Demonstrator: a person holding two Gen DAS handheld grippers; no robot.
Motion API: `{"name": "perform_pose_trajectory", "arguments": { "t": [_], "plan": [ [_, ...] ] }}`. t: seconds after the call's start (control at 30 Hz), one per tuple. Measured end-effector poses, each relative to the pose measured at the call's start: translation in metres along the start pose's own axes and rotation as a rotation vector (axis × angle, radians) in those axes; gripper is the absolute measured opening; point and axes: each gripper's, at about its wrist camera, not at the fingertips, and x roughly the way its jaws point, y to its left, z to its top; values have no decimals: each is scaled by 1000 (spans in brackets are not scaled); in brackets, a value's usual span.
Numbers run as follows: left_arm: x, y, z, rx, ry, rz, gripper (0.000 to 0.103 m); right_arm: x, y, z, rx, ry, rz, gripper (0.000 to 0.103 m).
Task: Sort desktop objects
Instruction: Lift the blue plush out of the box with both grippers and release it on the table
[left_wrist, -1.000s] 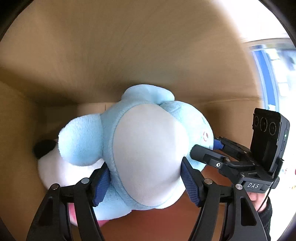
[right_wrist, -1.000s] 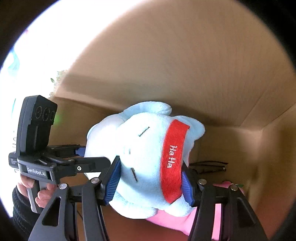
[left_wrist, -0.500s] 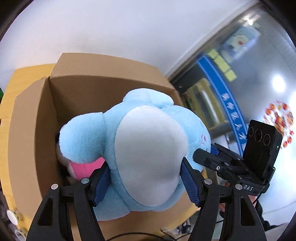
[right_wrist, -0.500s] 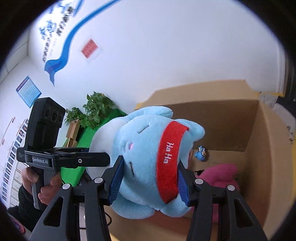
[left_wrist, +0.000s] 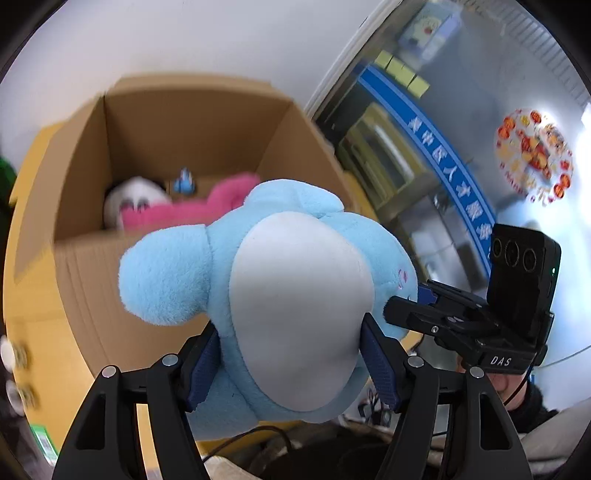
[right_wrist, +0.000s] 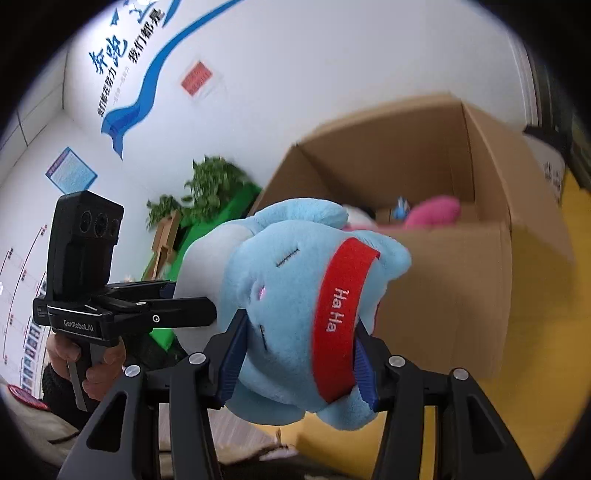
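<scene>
Pinching one light-blue plush toy (left_wrist: 295, 295) from two sides, both tools carry it in the air in front of one open cardboard box (left_wrist: 122, 295). The left tool (left_wrist: 291, 362) has its two blue pads (left_wrist: 201, 363) pressed into the plush's pale grey belly and blue flank, so the toy bulges out between them. The right tool (right_wrist: 295, 362) clamps the same toy's head (right_wrist: 295, 295), one pad against the face side and the other against the single red band (right_wrist: 340, 317) embroidered "Ha Ha". In the left wrist view the right tool's black body (left_wrist: 480, 332) sits to the right of the plush; in the right wrist view the left tool (right_wrist: 122, 314) shows to the left, with one bare hand (right_wrist: 88, 365) gripping its handle.

Beyond the tools, the box stands on a yellow tabletop (right_wrist: 535, 350). Three things are visible inside it: one pink plush (left_wrist: 184, 214), one white plush (left_wrist: 136, 195) to its left, and one small blue figure (left_wrist: 183, 182) against the far wall. The blue plush sits nearer than the box's front wall, outside the box.

Farther off to the left of the right tool, a green potted plant (right_wrist: 210, 188) stands against a white wall with a blue swoosh (right_wrist: 147, 85) and one red notice (right_wrist: 197, 77).
</scene>
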Motion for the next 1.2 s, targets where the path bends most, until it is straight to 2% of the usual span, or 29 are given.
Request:
{"name": "perform_pose_trajectory", "arguments": {
  "t": [0.1,0.2,0.37,0.53,0.7,0.83,0.93,0.97,1.03,1.1,1.2],
  "plan": [
    [27,3,-37,-65,65,-1,74,13,-17,-30,17,84,1,50],
    [56,10,-69,-87,112,15,74,34,-33,-57,36,169,3,50],
    [117,52,-112,-181,204,-18,74,83,-61,-99,63,283,-17,50],
    [173,102,-140,-244,241,-46,74,143,-88,-124,109,355,-75,51],
    [199,143,-141,-267,234,-11,75,186,-96,-128,128,344,-112,52],
    [211,173,-135,-275,220,-3,80,209,-96,-127,89,249,-152,57],
    [217,186,-131,-270,202,11,78,211,-91,-122,73,181,-189,76],
    [216,187,-131,-259,194,19,79,208,-90,-120,78,168,-191,87],
    [211,184,-135,-228,181,36,82,197,-87,-119,94,151,-181,90],
    [202,180,-143,-199,172,54,86,186,-84,-121,100,160,-180,103],
    [182,179,-167,-211,189,76,86,169,-75,-129,76,226,-138,103]
  ]
}}
